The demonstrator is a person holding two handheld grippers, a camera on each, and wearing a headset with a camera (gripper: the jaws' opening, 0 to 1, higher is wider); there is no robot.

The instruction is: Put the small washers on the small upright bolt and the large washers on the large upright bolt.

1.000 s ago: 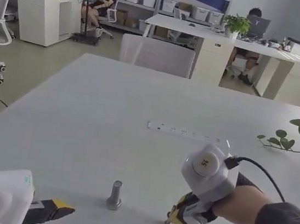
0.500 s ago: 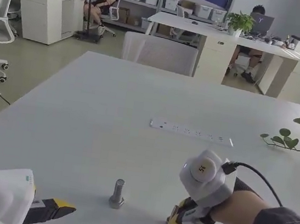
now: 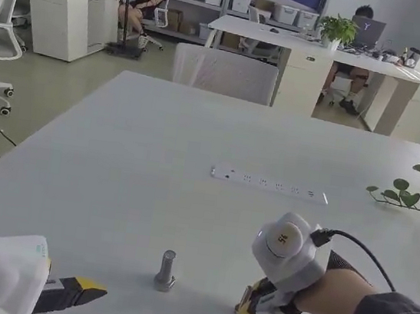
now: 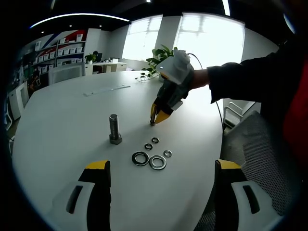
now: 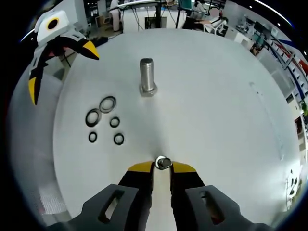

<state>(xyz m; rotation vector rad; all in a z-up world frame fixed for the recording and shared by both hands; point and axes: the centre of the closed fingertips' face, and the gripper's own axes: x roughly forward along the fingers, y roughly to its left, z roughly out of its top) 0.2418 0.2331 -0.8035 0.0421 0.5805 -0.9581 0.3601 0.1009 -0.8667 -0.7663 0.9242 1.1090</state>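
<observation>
The small silver bolt (image 5: pixel 163 162), seemingly upright, sits pinched in the nearly closed right tool (image 5: pixel 162 167) on the white table (image 5: pixel 216 96). The tall steel hex bolt (image 5: pixel 147 77) stands near it, with five flat metal ring washers (image 5: pixel 107 104) beside. The left tool (image 4: pixel 162 166) gapes wide, holding nothing.

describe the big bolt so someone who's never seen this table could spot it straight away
On the white table, find the five loose washers lying flat in a cluster. Just past them the big bolt stands upright on its head, with nothing touching it. It is a tall grey threaded post, where its neighbours are flat rings.
</observation>
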